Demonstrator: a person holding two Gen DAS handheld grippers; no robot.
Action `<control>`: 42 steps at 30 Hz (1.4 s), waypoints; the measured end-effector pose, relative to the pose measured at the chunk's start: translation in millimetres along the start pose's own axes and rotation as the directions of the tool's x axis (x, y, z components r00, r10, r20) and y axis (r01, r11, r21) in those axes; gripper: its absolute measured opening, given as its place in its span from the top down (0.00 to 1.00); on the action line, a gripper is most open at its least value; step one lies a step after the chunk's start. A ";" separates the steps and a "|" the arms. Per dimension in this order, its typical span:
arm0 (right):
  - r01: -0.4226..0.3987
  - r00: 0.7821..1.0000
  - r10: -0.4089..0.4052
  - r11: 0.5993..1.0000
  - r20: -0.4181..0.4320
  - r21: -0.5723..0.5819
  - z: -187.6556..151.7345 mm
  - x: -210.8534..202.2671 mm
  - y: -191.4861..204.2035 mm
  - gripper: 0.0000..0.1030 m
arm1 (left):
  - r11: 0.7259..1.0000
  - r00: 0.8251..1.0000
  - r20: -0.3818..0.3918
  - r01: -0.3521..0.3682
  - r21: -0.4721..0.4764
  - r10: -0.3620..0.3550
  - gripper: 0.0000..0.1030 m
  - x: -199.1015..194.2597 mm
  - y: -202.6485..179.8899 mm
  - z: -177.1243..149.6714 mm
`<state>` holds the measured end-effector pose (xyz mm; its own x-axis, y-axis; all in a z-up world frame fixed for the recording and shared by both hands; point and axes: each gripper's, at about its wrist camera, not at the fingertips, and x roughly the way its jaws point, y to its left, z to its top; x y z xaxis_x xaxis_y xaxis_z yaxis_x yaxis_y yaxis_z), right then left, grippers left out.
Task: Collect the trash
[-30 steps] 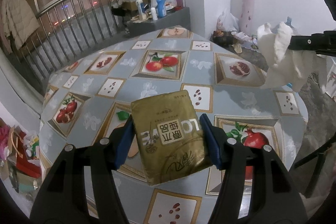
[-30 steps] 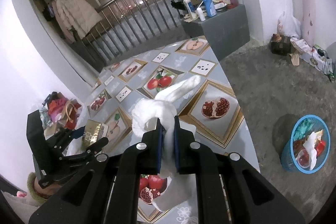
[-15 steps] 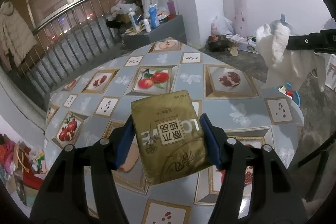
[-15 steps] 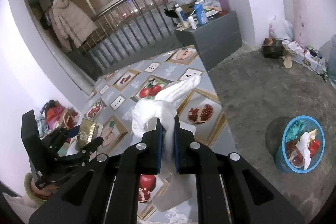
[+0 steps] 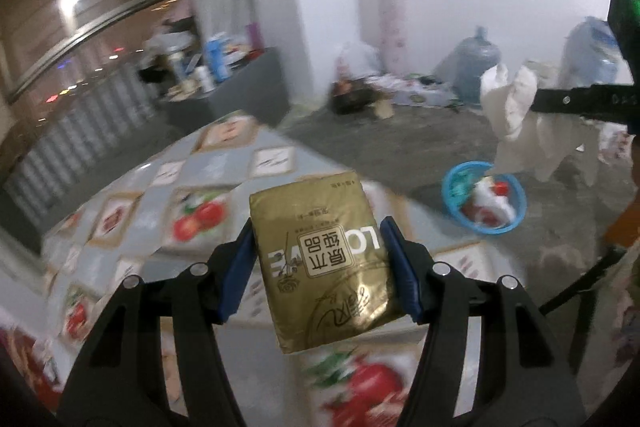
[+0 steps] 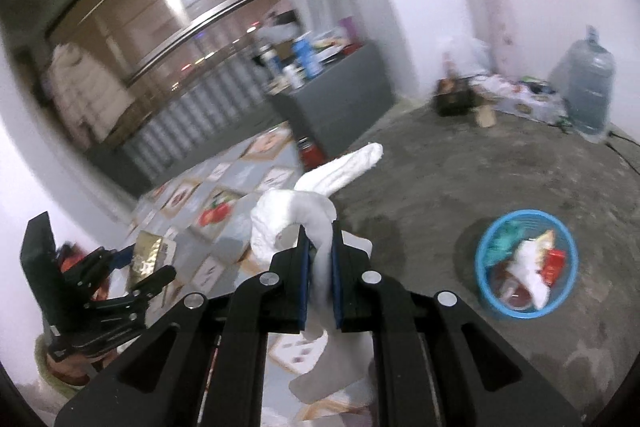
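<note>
Two items are lifted but not yet binned: left gripper [image 5: 320,275] clamps a gold packet [image 5: 326,263], right gripper [image 6: 319,279] pinches white tissue [image 6: 296,215], blue basket [image 6: 486,239] of trash apart on the floor.

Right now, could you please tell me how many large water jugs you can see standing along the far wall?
2. One blue water jug stands on the floor beside the pink roll; a second jug stands further right, partly behind the right gripper. More may be hidden.
</note>
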<state>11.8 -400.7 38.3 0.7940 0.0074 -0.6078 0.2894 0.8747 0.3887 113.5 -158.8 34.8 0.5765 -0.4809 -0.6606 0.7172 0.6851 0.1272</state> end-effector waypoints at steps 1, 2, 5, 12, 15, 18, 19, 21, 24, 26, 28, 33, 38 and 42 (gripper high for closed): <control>0.025 1.000 -0.025 1.000 0.009 0.017 2.0 -1.7 -10.2 0.90 | 1.000 1.000 -0.002 0.029 0.006 -0.029 0.44 6.0 -5.7 6.7; 0.042 0.999 -0.042 0.999 0.014 0.030 3.5 -2.5 -18.4 0.90 | 0.997 0.997 -0.008 0.072 0.015 -0.072 0.44 15.2 -15.6 16.5; 0.093 0.995 -0.096 0.990 0.022 0.102 7.4 -3.3 -55.1 0.90 | 0.987 0.987 -0.028 0.160 0.029 -0.159 0.44 37.9 -37.6 35.2; 0.175 0.984 -0.179 0.939 -0.013 0.297 9.3 14.1 -148.6 0.90 | 0.918 0.903 -0.174 0.395 -0.015 -0.392 0.44 123.8 -108.9 78.7; 0.220 0.975 -0.217 0.906 -0.048 0.362 8.2 30.1 -191.1 0.90 | 0.885 0.857 -0.237 0.464 -0.033 -0.458 0.44 164.5 -143.7 91.4; 0.261 0.965 -0.246 0.881 -0.090 0.393 10.7 50.8 -225.0 0.90 | 0.859 0.812 -0.304 0.510 -0.047 -0.499 0.44 207.1 -178.5 98.8; 0.267 0.964 -0.249 0.878 -0.098 0.397 11.5 55.3 -233.9 0.90 | 0.856 0.805 -0.321 0.515 -0.041 -0.499 0.44 218.3 -189.1 99.6; 0.289 0.957 -0.259 0.865 -0.129 0.409 15.1 73.1 -257.0 0.90 | 0.846 0.785 -0.353 0.532 -0.035 -0.509 0.44 241.9 -213.7 100.6; 0.318 0.948 -0.270 0.844 -0.171 0.432 19.6 98.0 -287.6 0.90 | 0.837 0.756 -0.401 0.544 -0.056 -0.518 0.44 279.1 -237.0 100.9; 0.337 0.941 -0.278 0.827 -0.192 0.450 18.7 111.6 -304.1 0.88 | 0.841 0.753 -0.418 0.539 -0.053 -0.509 0.43 301.7 -251.8 99.3; 0.352 0.934 -0.269 0.808 -0.237 0.473 13.3 134.4 -327.3 0.86 | 0.841 0.746 -0.434 0.539 -0.052 -0.505 0.35 322.4 -264.1 98.0; 0.431 0.894 -0.276 0.750 -0.354 0.502 -17.1 176.7 -365.3 0.48 | 0.883 0.772 -0.456 0.465 -0.071 -0.443 0.23 361.1 -280.0 89.8; 0.433 0.898 -0.298 0.729 -0.323 0.530 -34.9 167.7 -366.6 0.46 | 0.871 0.775 -0.408 0.472 -0.133 -0.482 0.23 351.6 -265.9 98.3; 0.441 0.897 -0.343 0.721 -0.278 0.534 -31.6 147.1 -357.2 0.45 | 0.867 0.798 -0.348 0.487 -0.109 -0.492 0.23 321.5 -249.2 109.4</control>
<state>8.4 -696.8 -211.9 0.4648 -0.1584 -0.8711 0.8444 0.3754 0.3822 162.9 -544.0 -128.4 -0.0291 -0.5309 -0.8470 0.8597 0.4190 -0.2921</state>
